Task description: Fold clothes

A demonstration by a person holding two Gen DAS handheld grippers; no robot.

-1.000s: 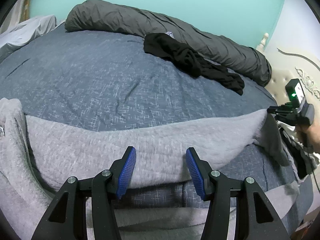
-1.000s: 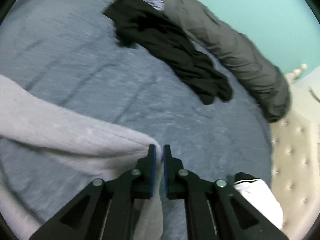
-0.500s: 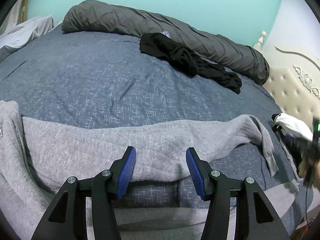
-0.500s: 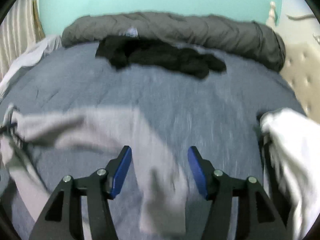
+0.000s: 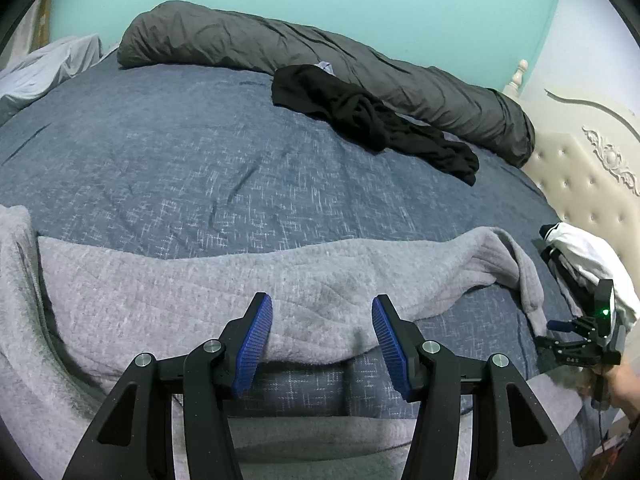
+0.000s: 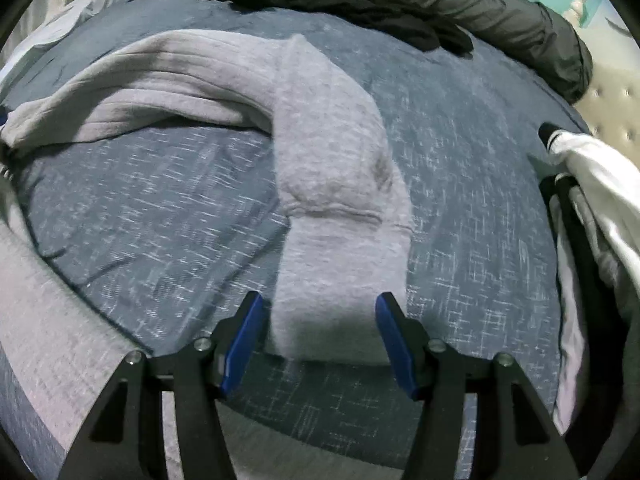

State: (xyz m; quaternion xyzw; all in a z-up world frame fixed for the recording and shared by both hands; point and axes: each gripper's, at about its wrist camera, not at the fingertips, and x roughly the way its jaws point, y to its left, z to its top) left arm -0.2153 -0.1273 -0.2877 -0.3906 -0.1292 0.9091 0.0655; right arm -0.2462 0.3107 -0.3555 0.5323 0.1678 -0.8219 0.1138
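Right hand-held gripper point(image 6: 318, 320) jaws just opened, apart, grey sleeve cuff point(image 6: 340, 272) between them, seemingly untouched

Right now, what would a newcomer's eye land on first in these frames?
The grey sweater sprawled across the near edge of the blue bedspread, its sleeve lying between the open right gripper pads. Next, the black garment crumpled against the dark rolled duvet at the far side.

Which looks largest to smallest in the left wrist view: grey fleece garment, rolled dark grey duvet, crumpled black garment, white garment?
1. Grey fleece garment, though nearness to the camera inflates it.
2. Rolled dark grey duvet.
3. Crumpled black garment.
4. White garment, partly cut off at the edge.
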